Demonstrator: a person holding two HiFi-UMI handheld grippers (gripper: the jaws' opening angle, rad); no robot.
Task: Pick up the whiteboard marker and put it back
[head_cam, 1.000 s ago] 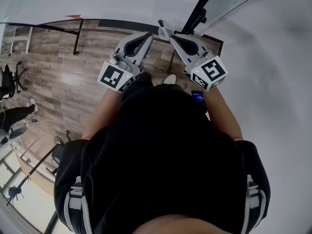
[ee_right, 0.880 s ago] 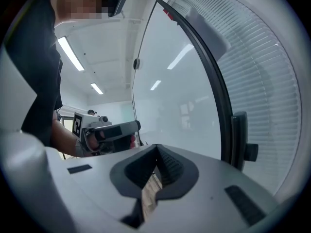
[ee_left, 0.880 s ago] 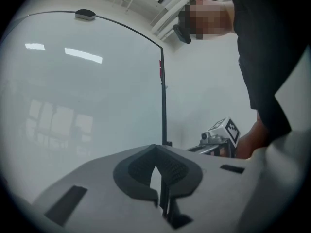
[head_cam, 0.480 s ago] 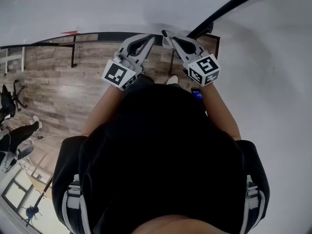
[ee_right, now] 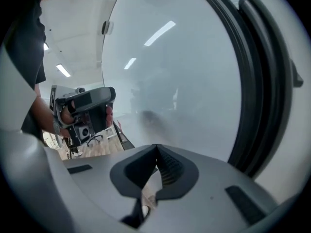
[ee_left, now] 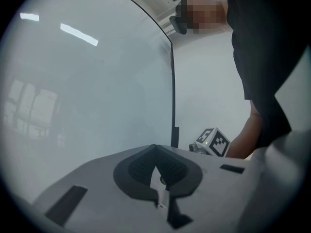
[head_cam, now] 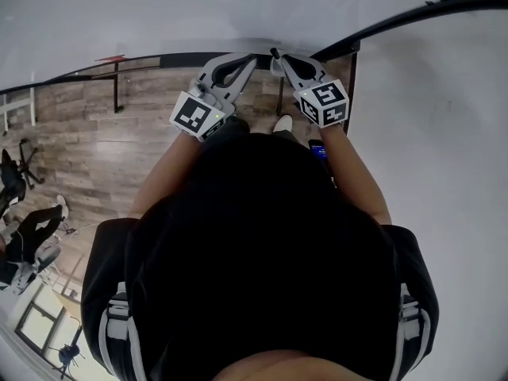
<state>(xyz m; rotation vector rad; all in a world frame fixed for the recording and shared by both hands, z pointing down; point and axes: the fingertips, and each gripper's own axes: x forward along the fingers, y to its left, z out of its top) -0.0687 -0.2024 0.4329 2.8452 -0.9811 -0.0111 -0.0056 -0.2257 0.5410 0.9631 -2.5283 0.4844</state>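
Two grippers are up in front of me, close to the bottom edge of the whiteboard (ee_left: 92,76). The left gripper (head_cam: 251,57) has its jaws pressed together at the tips, and its own view shows nothing between them. The right gripper (head_cam: 275,54) is the same, with its tips touching and nothing pinched. The two tips sit just beside each other, near the black frame (head_cam: 159,55) that runs along the bottom of the board. From the head view I mostly see a black shirt (head_cam: 262,244), with the wooden floor (head_cam: 103,149) far below. I cannot find the whiteboard marker in any view. It is not in either gripper, and I see no tray or ledge holding it. So I think the picking up is not happening right now. I cannot tell if the job has not begun or is all finished. If it has not begun, I must first find the marker, spread one gripper's jaws, grab it, and then put it back in its place.
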